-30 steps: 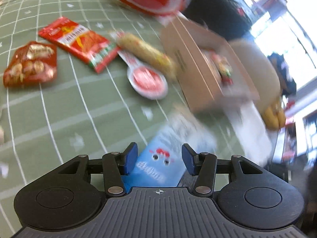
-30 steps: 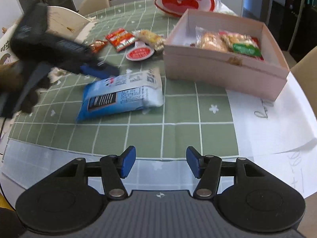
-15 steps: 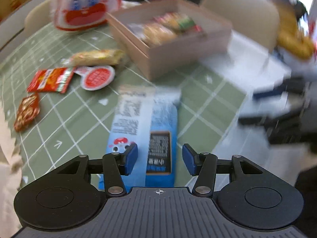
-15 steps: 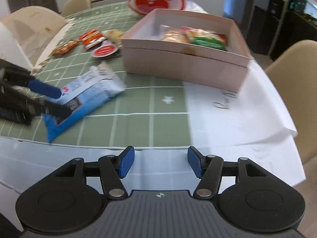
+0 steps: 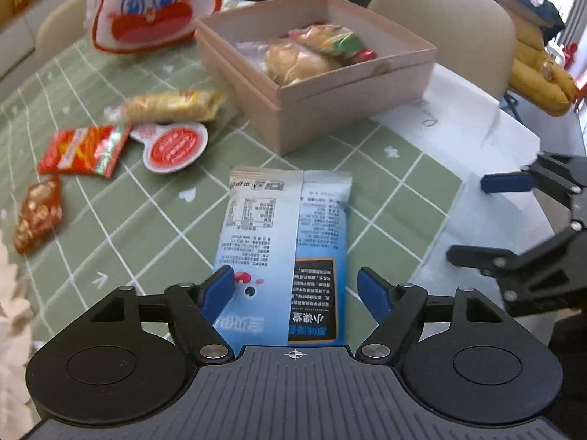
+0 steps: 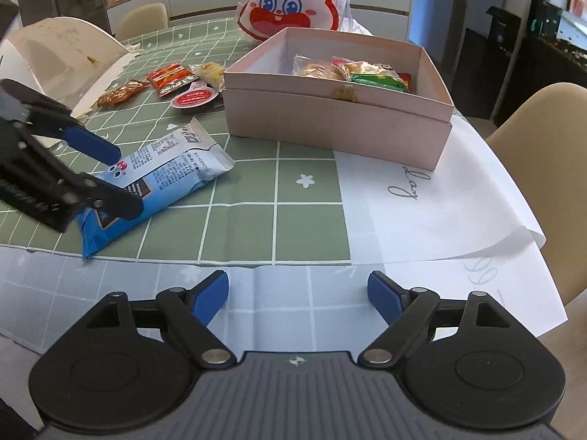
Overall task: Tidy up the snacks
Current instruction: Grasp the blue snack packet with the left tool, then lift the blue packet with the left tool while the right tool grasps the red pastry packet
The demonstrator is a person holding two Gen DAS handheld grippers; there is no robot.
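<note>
A blue and white snack bag (image 5: 290, 242) lies flat on the green checked tablecloth, also in the right wrist view (image 6: 161, 176). My left gripper (image 5: 295, 289) is open, its blue fingers on either side of the bag's near end, not closed on it; it also shows in the right wrist view (image 6: 110, 179). A pink open box (image 5: 330, 84) (image 6: 341, 117) holds several wrapped snacks. My right gripper (image 6: 297, 293) is open and empty over the pale table edge, and shows at the right of the left wrist view (image 5: 513, 216).
Loose snacks lie left of the box: a yellow packet (image 5: 172, 106), a red-lidded cup (image 5: 176, 145), a red sachet (image 5: 84, 146), a brown packet (image 5: 36, 212). A rabbit-face bag (image 6: 293, 3) stands behind the box. White paper (image 6: 440, 198) lies right. Beige chairs (image 6: 543, 139) surround the table.
My left gripper swung round from the far snacks and now straddles the blue bag's near end, its fingers wider open. The right gripper stayed open and shifted slightly.
</note>
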